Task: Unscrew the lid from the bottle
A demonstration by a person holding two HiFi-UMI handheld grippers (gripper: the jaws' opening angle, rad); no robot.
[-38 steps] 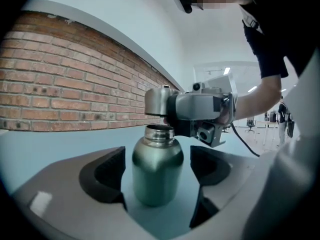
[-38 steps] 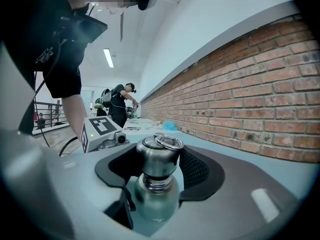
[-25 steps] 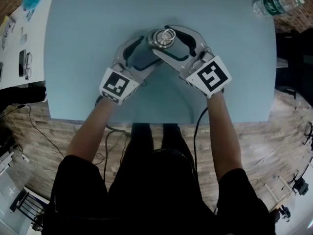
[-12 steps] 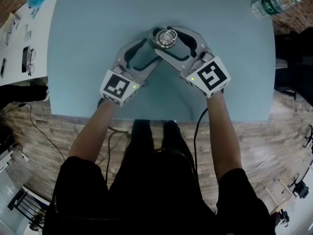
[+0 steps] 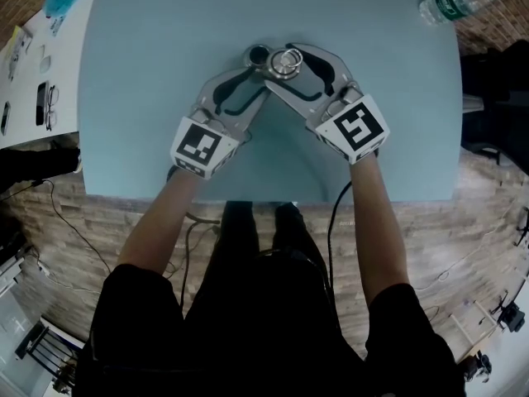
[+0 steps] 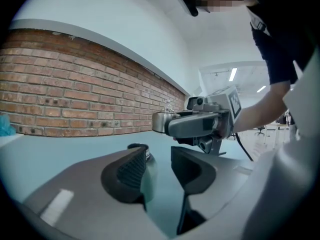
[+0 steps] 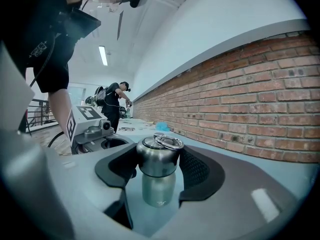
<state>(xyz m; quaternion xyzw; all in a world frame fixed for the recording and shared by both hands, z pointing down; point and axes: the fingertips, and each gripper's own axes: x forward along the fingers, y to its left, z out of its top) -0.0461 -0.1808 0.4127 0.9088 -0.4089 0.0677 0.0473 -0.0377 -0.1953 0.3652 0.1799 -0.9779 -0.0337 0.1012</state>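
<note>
Lid (image 7: 159, 155) looks off: right gripper (image 5: 285, 61) jaws clamp it just beside the open bottle (image 5: 258, 55), middle of the worktop (image 5: 149, 56). Left gripper (image 6: 157, 165) jaws have just been closing, narrow gap, seemingly empty. Next: set lid down.

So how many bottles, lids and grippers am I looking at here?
Bottles: 2 (open metal bottle; plastic water bottle at the far corner)
Lids: 1 (metal lid, clamped in the right gripper)
Grippers: 2 (the left gripper has just been closing its jaws, with nothing between them)
Total: 5
</note>
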